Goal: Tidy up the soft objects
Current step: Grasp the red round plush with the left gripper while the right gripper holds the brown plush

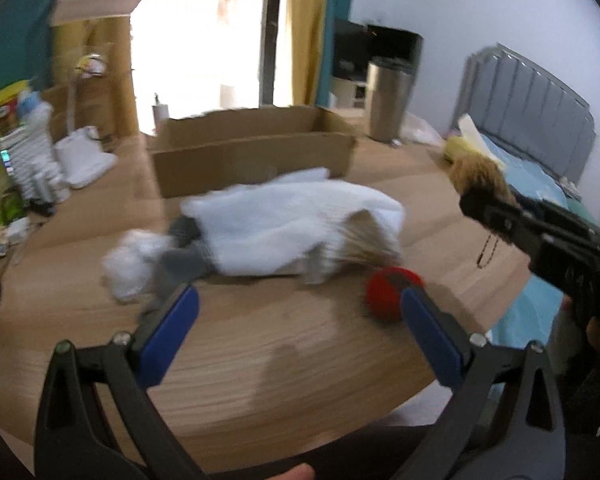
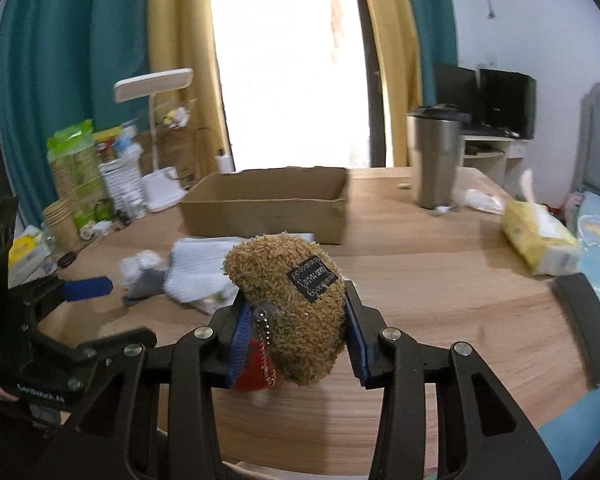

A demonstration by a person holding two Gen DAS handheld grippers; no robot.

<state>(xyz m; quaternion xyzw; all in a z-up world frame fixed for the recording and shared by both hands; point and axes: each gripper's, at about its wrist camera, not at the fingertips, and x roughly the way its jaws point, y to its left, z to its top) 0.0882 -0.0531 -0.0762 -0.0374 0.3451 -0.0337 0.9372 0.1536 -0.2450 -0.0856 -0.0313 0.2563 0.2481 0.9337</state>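
Observation:
My right gripper [image 2: 296, 300] is shut on a brown plush toy [image 2: 276, 272] with a black label and a ball chain, held above the wooden table [image 2: 420, 280]. The left wrist view shows that toy [image 1: 478, 176] at the right, raised in the right gripper [image 1: 500, 208]. My left gripper [image 1: 299, 294] stands open over the table with nothing between its fingers. A red pom-pom [image 1: 384, 292] lies just by its right finger. A white towel [image 1: 292, 220] lies ahead over other soft items, with a grey sock [image 1: 180, 264] and a crumpled white piece [image 1: 132, 268] to its left. Behind them stands an open cardboard box [image 1: 252, 160].
A steel tumbler [image 2: 436, 160] and a yellow tissue pack [image 2: 540, 240] sit on the table's right side. A white desk lamp [image 2: 156, 184], paper cups and bottles crowd the left edge. A bed [image 1: 540, 120] lies beyond the table's right edge.

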